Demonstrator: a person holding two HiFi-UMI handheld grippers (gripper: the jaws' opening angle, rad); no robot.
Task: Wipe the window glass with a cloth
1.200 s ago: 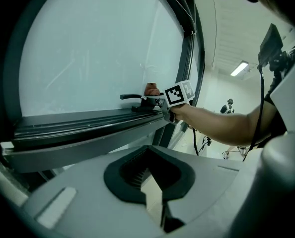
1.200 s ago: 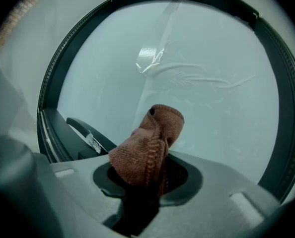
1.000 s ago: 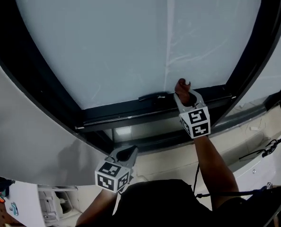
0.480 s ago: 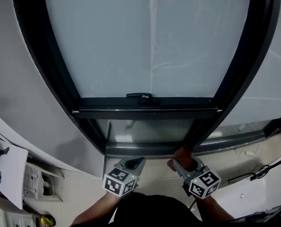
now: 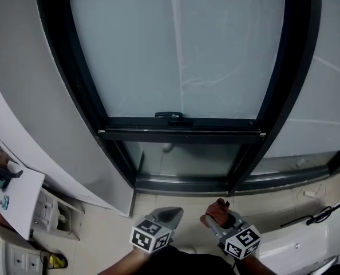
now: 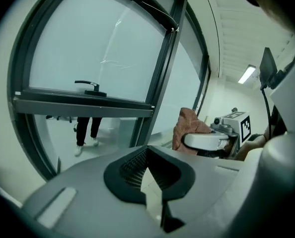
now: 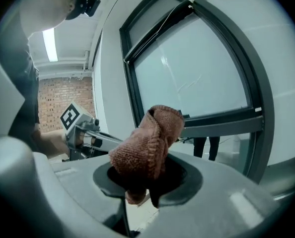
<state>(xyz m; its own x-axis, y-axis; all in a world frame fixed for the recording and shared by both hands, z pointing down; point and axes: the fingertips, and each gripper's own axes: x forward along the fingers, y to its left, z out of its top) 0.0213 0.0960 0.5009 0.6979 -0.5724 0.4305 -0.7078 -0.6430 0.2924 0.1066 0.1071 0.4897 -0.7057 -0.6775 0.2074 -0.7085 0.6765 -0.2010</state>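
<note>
The window has a black frame and a large frosted glass pane [image 5: 176, 50] with a black handle [image 5: 170, 116] on its lower rail. Both grippers are low and near my body, well away from the glass. My right gripper [image 5: 218, 213] is shut on a crumpled reddish-brown cloth [image 5: 217, 207], which sticks up between the jaws [image 7: 150, 143]. My left gripper [image 5: 167, 215] is beside it, shut with nothing in it [image 6: 150, 170]. In the left gripper view the cloth [image 6: 189, 128] and the right gripper [image 6: 207, 142] show to the right, with the glass [image 6: 88, 53] ahead.
A grey wall panel [image 5: 27, 85] runs along the window's left. A white board [image 5: 18, 196] with small items lies at the lower left. A black cable [image 5: 324, 213] rests on a white surface at the lower right. A person's legs [image 6: 88, 130] show through the lower pane.
The right gripper, still shut on the cloth, has come down from the window's lower rail to beside the left gripper near the floor. The view has pulled back from the window.
</note>
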